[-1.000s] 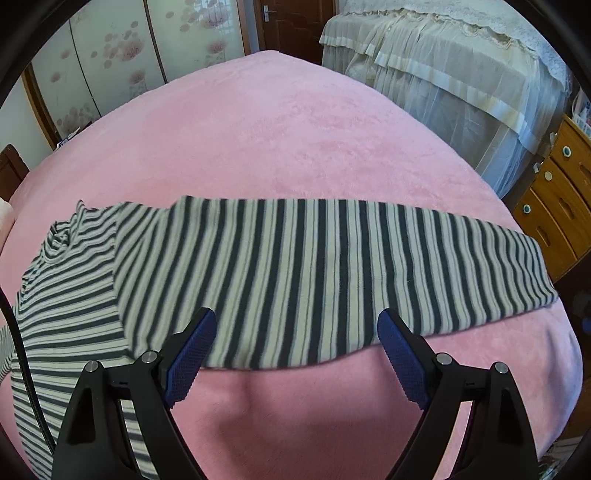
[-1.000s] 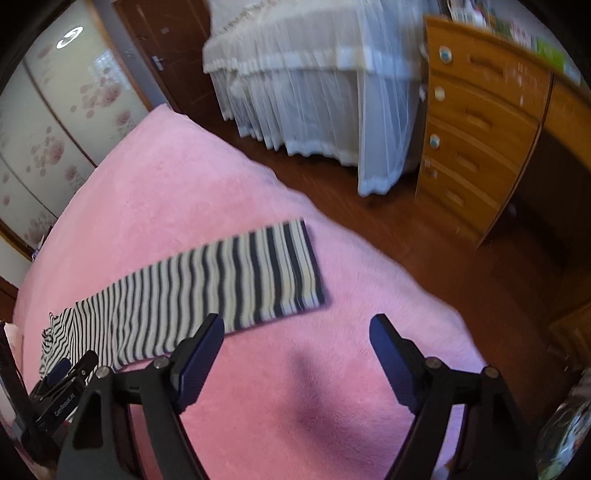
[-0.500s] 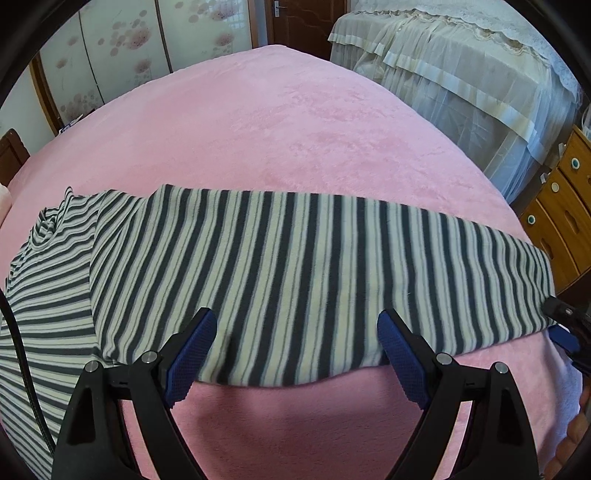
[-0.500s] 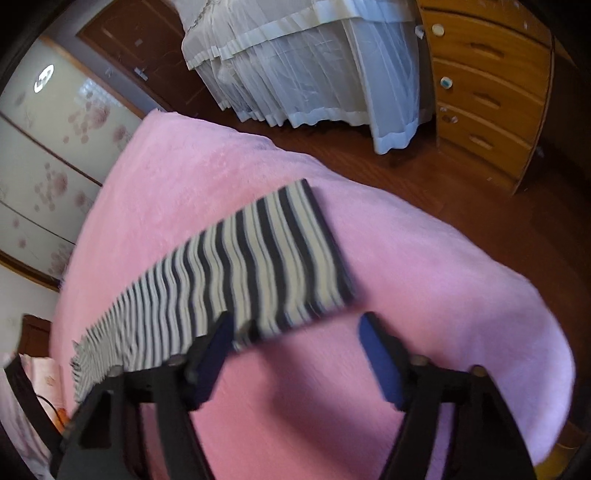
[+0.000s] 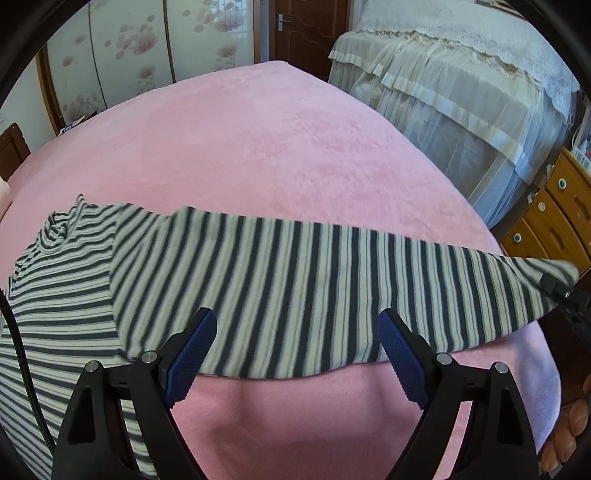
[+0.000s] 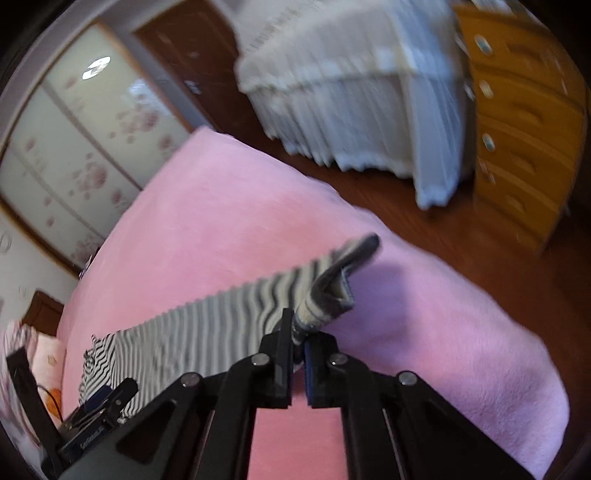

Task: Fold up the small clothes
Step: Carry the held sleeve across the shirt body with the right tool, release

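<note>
A grey-and-cream striped top (image 5: 280, 280) lies folded into a long strip on the pink blanket (image 5: 280, 147). Its collar is at the left. My left gripper (image 5: 295, 350) is open and empty, just above the strip's near edge at its middle. My right gripper (image 6: 298, 334) is shut on the strip's right end (image 6: 332, 288) and holds that end lifted off the blanket. The right gripper also shows at the right edge of the left wrist view (image 5: 565, 291), pinching the raised corner.
A bed with a cream lace skirt (image 5: 461, 85) stands beyond the blanket at the right. A wooden chest of drawers (image 5: 554, 221) is at the far right. Flowered wardrobe doors (image 5: 129, 55) and a brown door (image 5: 310, 29) line the back wall.
My right gripper has come down on the strip's right end, shut on it and lifted it. The left gripper has stayed open over the strip's near edge.
</note>
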### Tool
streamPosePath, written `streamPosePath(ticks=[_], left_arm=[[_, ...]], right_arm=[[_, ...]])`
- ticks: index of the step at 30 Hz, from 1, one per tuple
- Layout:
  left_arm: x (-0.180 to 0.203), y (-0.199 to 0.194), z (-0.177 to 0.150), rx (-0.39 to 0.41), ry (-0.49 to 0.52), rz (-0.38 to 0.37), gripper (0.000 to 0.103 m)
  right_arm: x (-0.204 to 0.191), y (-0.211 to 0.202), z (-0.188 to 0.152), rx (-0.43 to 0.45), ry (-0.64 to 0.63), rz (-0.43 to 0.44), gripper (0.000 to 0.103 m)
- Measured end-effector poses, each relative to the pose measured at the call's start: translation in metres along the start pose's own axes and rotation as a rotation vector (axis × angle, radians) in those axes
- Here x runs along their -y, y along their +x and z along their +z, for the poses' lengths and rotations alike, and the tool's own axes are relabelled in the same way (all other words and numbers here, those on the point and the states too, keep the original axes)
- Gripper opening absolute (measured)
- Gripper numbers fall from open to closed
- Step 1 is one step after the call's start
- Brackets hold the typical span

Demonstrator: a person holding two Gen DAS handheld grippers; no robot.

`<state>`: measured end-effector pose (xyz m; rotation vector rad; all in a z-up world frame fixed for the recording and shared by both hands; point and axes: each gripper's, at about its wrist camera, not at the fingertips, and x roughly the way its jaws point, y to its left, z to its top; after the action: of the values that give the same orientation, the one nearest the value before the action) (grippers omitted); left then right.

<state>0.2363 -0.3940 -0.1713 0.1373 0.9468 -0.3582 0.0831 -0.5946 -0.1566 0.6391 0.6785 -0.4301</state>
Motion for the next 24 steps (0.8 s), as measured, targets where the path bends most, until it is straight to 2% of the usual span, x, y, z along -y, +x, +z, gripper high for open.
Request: streamPosePath(ticks=[4,7,13,19,21,24], left_arm=[[-0.020,-0.024,0.003,0.027,-0.009,-0.002,0.088],[-0.049,-0.044,0.004,0.050,-0.030,0.018,0.088],[-0.146,-0.085,0.001,0.082,-0.139,0.081,0.088],[-0.267,-0.108,-0.023,0.074,-0.266,0.155,0.088],[-0.303,-0.107,-0.036,0.048,-0.299,0.172,0.088],[-0.346,-0.099,-0.058,0.000,-0.335,0.171,0.088]], right_arm=[[-0.056,-0.017,0.003,0.056,-0.148,0.034,0.004],[-0.106,-0.026,-0.003,0.069,-0.248,0.097,0.004],[-0.215,-0.026,-0.029,0.058,-0.432,0.225,0.004],[-0.328,-0.012,-0.084,-0.013,-0.632,0.338,0.004],[-0.367,0.002,-0.113,-0.065,-0.721,0.357,0.004],[-0.403,0.022,-0.154,-0.142,-0.833,0.371,0.004]])
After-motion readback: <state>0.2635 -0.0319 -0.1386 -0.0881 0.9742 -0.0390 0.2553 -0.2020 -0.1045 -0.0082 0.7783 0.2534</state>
